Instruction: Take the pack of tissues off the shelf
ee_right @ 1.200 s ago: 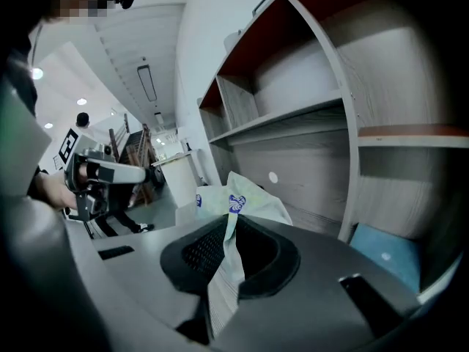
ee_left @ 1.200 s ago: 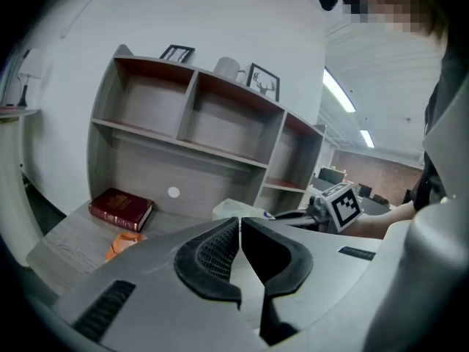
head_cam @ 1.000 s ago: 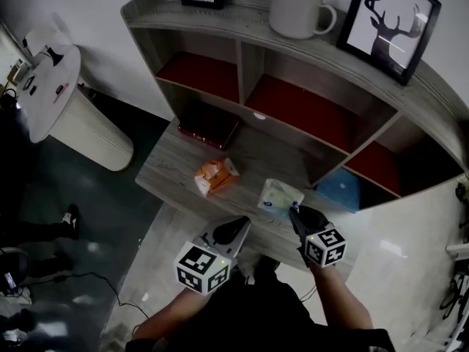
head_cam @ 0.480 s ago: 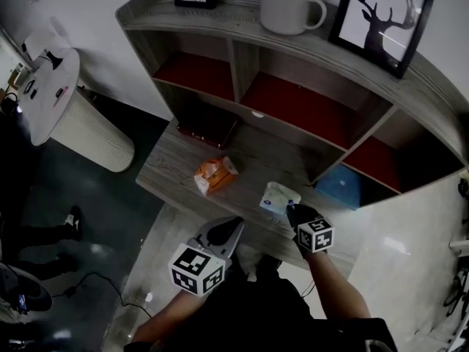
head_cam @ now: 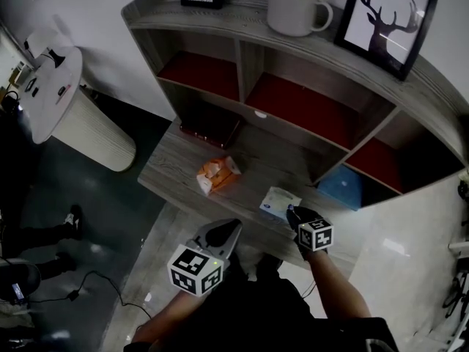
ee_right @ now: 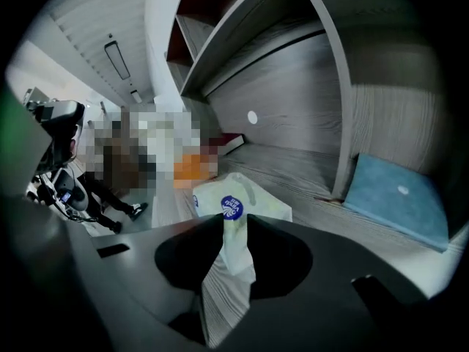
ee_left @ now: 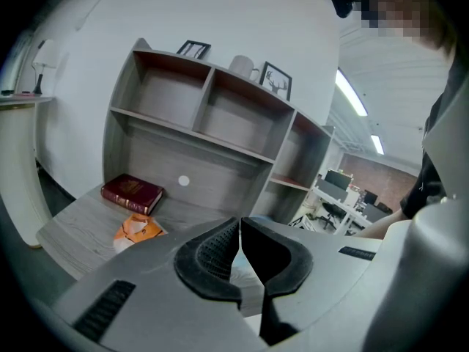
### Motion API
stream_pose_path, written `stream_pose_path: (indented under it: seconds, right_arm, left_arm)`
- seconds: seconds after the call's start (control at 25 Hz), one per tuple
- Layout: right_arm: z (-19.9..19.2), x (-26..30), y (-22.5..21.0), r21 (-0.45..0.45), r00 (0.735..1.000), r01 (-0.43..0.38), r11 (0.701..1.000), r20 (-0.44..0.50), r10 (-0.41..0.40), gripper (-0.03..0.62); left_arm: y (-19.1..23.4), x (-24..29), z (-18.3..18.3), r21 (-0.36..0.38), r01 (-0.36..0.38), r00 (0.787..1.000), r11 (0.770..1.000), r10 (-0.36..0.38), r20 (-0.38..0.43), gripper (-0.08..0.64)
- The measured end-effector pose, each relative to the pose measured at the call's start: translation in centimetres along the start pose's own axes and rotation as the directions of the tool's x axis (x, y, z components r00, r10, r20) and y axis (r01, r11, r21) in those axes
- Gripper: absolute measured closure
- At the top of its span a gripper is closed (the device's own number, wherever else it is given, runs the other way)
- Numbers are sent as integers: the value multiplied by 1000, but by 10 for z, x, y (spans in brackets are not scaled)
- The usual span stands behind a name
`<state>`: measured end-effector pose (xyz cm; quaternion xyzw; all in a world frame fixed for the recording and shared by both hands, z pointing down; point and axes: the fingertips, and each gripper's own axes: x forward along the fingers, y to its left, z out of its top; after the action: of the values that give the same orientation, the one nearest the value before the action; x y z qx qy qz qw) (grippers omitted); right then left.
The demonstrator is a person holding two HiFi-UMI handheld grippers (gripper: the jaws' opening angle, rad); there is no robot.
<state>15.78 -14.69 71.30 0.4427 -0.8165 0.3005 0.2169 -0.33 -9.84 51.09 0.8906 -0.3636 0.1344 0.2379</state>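
Observation:
The pack of tissues (head_cam: 278,202), pale green-white with a round blue label, lies on the lower wooden desk surface (head_cam: 172,169) of the shelf unit, near its front edge. My right gripper (head_cam: 292,213) has the pack's near end flap (ee_right: 236,235) between its jaws. The jaws are opening, but the pads still touch the flap. The rest of the pack (ee_right: 253,196) rests on the wood beyond the jaws. My left gripper (head_cam: 233,227) hangs shut and empty in front of the desk edge. In the left gripper view its jaws (ee_left: 239,222) meet with nothing between them.
An orange packet (head_cam: 217,174) lies mid-desk, and a dark red book (head_cam: 210,125) at the back. A blue flat item (head_cam: 341,188) sits in the lower right compartment. A white mug (head_cam: 295,7) and a deer picture (head_cam: 385,22) stand on top. A white round table (head_cam: 47,90) is at the left.
My right gripper has shifted slightly forward and down with the pack, which now lies flatter on the desk. The left gripper has barely moved.

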Motion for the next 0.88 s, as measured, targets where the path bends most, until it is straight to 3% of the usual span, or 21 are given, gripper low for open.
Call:
stream_pose_path:
  seconds: [0.12, 0.48, 0.88]
  right_arm:
    - [2, -6, 1, 31, 1000, 12, 999, -21, -11, 436]
    - [43, -44, 4, 35, 994, 51, 998, 96, -54, 433]
    - [122, -73, 84, -60, 957, 29, 998, 289, -11, 438]
  left_arm:
    - [2, -1, 0, 0, 9, 1000, 1000, -9, 3, 537]
    - [15, -16, 13, 21, 4, 999, 1000, -5, 52, 537]
    - [37, -56, 32, 37, -9, 989, 999, 4, 148, 540]
